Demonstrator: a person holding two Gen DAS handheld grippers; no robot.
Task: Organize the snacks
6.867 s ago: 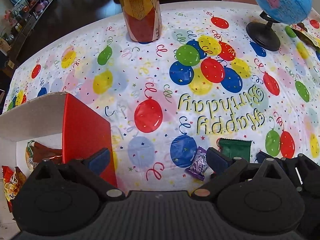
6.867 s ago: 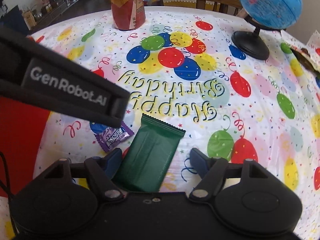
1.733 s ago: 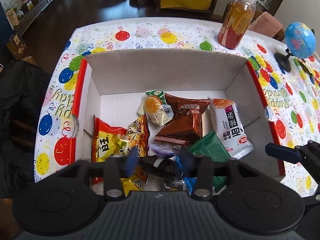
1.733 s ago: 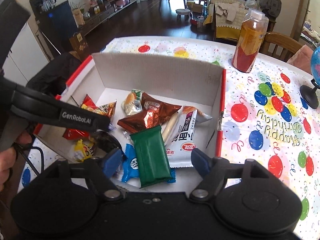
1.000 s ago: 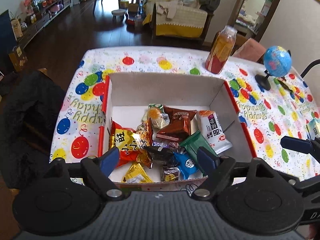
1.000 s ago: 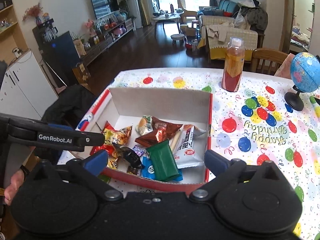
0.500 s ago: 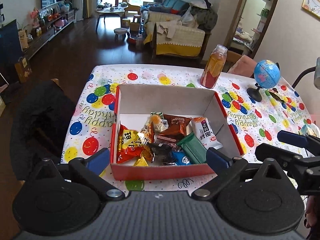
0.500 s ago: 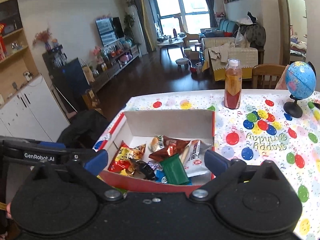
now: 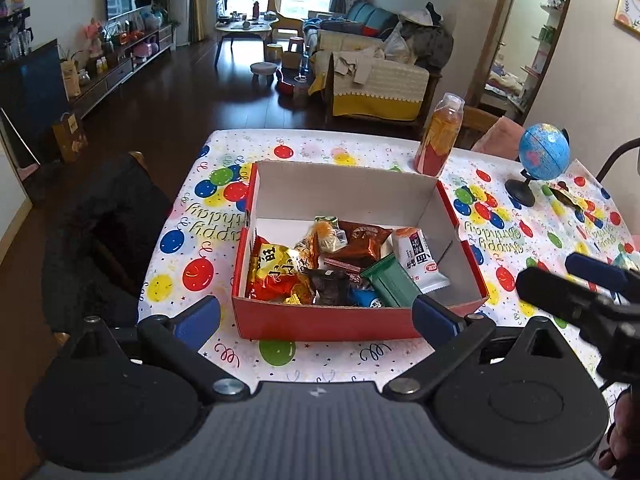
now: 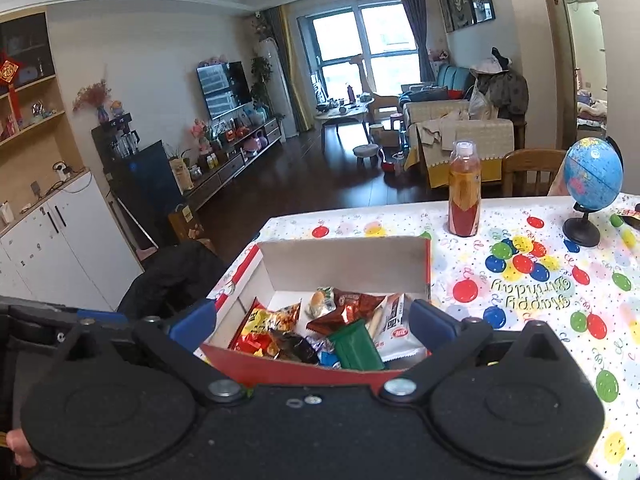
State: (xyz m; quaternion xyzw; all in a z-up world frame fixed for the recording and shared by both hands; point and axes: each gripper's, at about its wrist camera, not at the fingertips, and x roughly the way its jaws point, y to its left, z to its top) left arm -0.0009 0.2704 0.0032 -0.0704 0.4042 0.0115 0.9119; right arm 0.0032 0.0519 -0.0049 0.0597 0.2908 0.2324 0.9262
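Your left gripper [image 9: 316, 314] and right gripper [image 10: 312, 326] both hang above the table [image 9: 192, 240] with fingers spread wide and nothing between them, the left's jaws having just opened, while the snacks [image 9: 340, 268] lie heaped in the red box [image 9: 320, 322] below.

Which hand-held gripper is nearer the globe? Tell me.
Right. The right hand-held gripper hangs on the box's side toward the globe; the left hand-held gripper faces the box's front, farther off.
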